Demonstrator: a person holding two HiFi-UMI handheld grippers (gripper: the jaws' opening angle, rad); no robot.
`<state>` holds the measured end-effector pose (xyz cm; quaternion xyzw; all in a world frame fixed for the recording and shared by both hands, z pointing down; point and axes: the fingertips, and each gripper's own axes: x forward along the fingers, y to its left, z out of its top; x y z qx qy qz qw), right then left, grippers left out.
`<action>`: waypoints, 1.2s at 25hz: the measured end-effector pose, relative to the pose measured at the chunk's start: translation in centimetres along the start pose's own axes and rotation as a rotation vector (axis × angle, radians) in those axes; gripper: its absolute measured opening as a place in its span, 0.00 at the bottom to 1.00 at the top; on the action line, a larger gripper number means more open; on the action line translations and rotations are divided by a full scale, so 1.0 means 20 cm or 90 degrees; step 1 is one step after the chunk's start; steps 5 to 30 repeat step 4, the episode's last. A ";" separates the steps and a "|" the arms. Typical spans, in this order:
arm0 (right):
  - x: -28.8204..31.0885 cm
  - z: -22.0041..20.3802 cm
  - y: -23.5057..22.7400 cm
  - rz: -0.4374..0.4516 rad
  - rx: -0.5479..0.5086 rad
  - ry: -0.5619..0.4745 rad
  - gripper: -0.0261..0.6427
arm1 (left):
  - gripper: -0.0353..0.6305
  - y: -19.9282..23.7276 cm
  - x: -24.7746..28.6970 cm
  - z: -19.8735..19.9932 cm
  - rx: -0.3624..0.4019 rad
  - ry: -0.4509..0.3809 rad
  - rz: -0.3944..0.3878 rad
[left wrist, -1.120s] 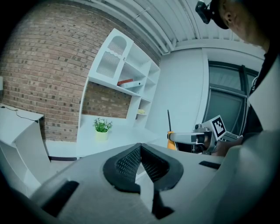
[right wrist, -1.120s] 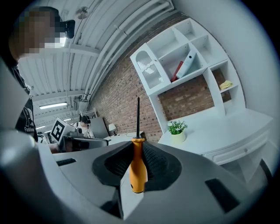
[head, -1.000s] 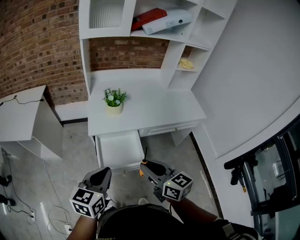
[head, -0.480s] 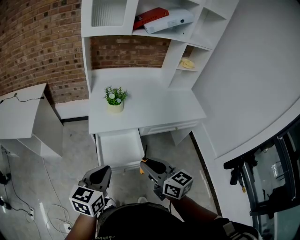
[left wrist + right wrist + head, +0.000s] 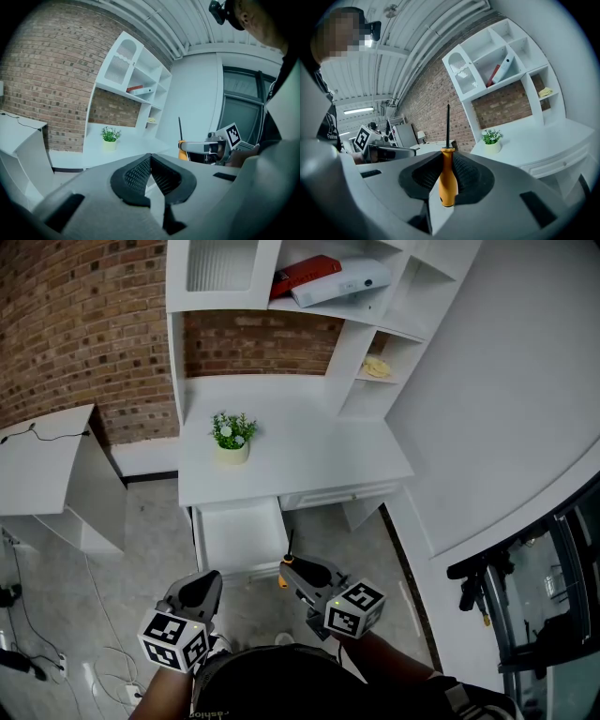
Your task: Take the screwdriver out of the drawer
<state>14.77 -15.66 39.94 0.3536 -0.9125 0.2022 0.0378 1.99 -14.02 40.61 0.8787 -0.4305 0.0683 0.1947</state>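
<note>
Two hand-held grey grippers are shown before the open white desk drawer (image 5: 239, 538). The right gripper (image 5: 298, 570) is clenched on the orange handle of a black-shafted screwdriver (image 5: 447, 180), shaft pointing up, outside the drawer near its front right corner. The left gripper (image 5: 151, 161) is pressed together, empty, near the drawer's front left corner.

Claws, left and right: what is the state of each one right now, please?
Left claw: closed, holding nothing.
Right claw: closed on the orange-handled screwdriver with a thin dark metal shaft.
</note>
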 end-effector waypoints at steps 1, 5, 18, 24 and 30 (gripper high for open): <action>0.00 0.00 0.00 0.000 0.000 0.000 0.15 | 0.08 0.00 0.00 0.00 0.000 0.000 0.000; 0.01 0.00 0.00 -0.001 0.000 -0.001 0.15 | 0.08 0.01 0.00 0.00 0.000 0.000 0.000; 0.01 0.00 0.00 -0.001 0.000 -0.001 0.15 | 0.08 0.01 0.00 0.00 0.000 0.000 0.000; 0.01 0.00 0.00 -0.001 0.000 -0.001 0.15 | 0.08 0.01 0.00 0.00 0.000 0.000 0.000; 0.01 0.00 0.00 -0.001 0.000 -0.001 0.15 | 0.08 0.01 0.00 0.00 0.000 0.000 0.000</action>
